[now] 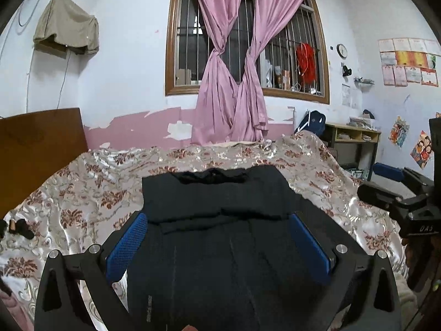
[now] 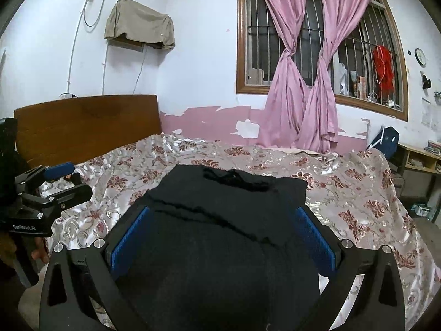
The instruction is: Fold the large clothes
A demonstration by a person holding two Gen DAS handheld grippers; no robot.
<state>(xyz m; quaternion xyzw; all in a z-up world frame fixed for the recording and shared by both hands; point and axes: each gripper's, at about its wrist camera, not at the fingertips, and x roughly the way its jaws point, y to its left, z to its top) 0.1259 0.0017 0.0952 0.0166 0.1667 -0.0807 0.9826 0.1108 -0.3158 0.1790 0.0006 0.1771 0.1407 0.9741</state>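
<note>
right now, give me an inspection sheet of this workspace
surface: bed with floral cover, wrinkled
job's things: black garment lying flat on the cover, partly folded, a fold edge across it
clutter: small dark items at the bed's left edge
grippers: left gripper and right gripper both open, over the garment, holding nothing
cables: white cable running down the wall
surroundings: headboard, barred window with pink curtains, shelf, wall clock

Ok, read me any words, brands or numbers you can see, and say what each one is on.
"GenRobot.AI": on the left gripper, seen from the right wrist.
"DAS": all that shows, on the right gripper.
Wall papers, clock, and print on the black garment: too blurred.
</note>
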